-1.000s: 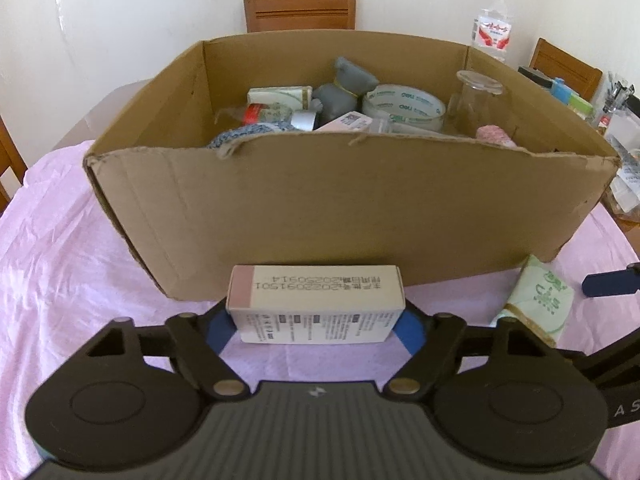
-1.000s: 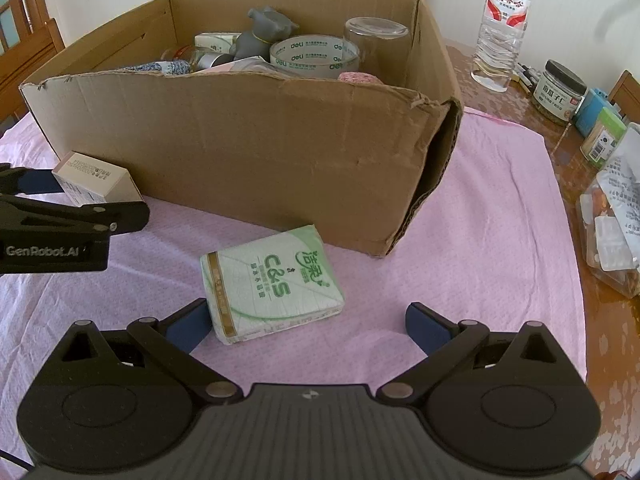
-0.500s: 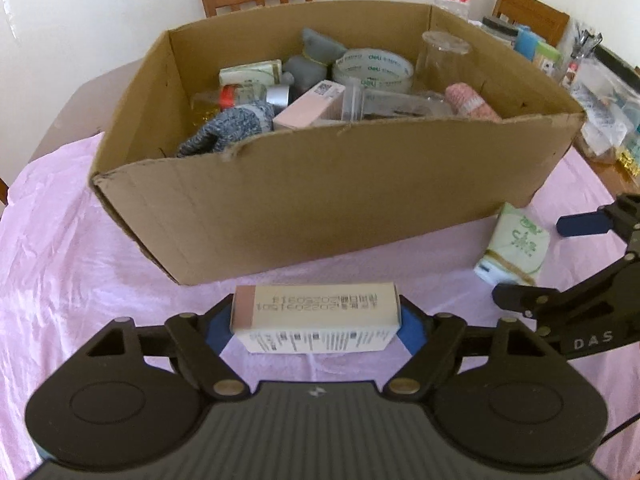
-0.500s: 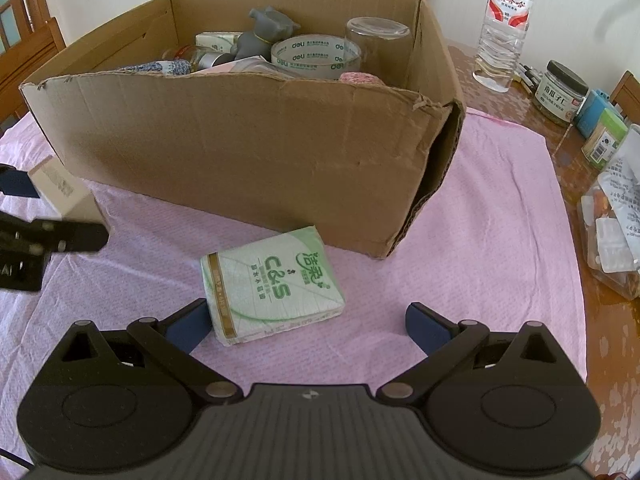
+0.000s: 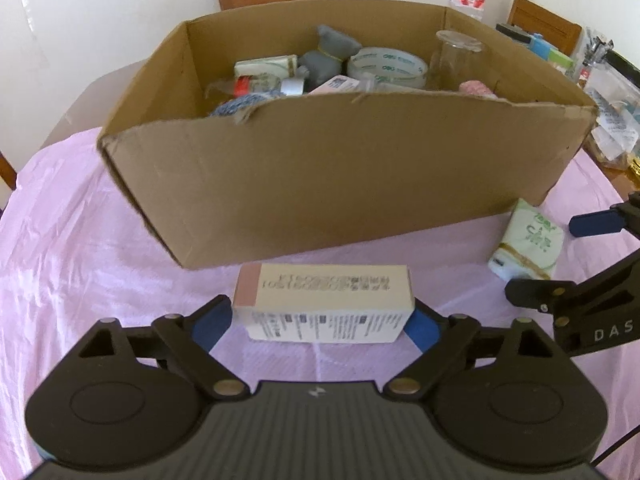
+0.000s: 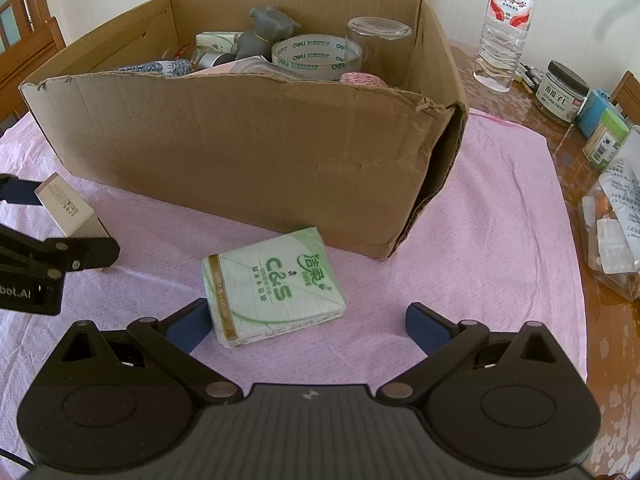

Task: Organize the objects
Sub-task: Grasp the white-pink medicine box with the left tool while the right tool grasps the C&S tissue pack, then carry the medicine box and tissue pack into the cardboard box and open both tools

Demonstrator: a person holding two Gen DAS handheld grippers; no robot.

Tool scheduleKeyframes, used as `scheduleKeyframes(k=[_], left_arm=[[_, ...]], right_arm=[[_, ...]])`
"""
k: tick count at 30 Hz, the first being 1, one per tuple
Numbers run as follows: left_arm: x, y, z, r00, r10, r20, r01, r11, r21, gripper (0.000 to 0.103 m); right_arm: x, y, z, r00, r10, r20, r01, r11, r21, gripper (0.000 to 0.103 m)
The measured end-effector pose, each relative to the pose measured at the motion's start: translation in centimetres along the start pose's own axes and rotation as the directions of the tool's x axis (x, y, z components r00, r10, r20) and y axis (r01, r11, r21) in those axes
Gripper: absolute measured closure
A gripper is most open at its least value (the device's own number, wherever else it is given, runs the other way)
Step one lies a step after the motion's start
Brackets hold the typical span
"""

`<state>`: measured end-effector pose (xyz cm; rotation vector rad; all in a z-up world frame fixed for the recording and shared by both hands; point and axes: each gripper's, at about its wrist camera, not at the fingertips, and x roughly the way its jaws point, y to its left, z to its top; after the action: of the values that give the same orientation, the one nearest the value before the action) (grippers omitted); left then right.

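a white medicine carton point(image 5: 324, 304) is seen on the pink cloth point(image 5: 80, 240) just before the cardboard box point(image 5: 340, 184), between the left gripper point(image 5: 322, 322) jaws, which have just been opening. the right gripper point(image 6: 306, 320) is spread around a tissue pack point(image 6: 274, 286).

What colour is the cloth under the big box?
Pink. The cloth under the box shows best in the right wrist view.

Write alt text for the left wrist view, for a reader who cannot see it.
A small white carton lies on a pink tablecloth between the fingers of the left gripper, whose jaws have just been opening. Behind it stands an open cardboard box full of odds and ends; a green tissue pack and the right gripper sit at the right.
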<state>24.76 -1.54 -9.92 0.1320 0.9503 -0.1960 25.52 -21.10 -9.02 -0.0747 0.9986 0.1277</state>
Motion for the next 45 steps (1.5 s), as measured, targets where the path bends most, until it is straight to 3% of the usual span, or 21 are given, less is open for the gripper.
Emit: scheduleKeyframes(k=[9,22,34,45], left_arm=[[0.1,0.4,0.1,1.000,-0.003,0.006,0.004,1.000,-0.024,0.014],[0.1,0.2,0.3,1.000,-0.023,0.011,0.023,1.000,-0.017,0.024],[-0.2,0.4,0.6,0.999,-0.049,0.004,0.049,0.999,0.005,0.024],[-3.2,0.3,1.7,0.992,-0.119,-0.031,0.122,0.988,0.096,0.024]], right_arm=[[0.2,1.0,0.4,0.999,0.048,0.016,-0.047,0.997,-0.068,0.003],[-0.3,1.7,1.2,0.997,0.077,0.022,-0.074,0.990,-0.119,0.030],[-0.5,1.6,1.4,0.997,0.075,0.003,-0.074,0.991,-0.113,0.032],[-2.3,0.3,1.2,0.987,0.151,-0.063,-0.155,0.985,-0.069,0.032]])
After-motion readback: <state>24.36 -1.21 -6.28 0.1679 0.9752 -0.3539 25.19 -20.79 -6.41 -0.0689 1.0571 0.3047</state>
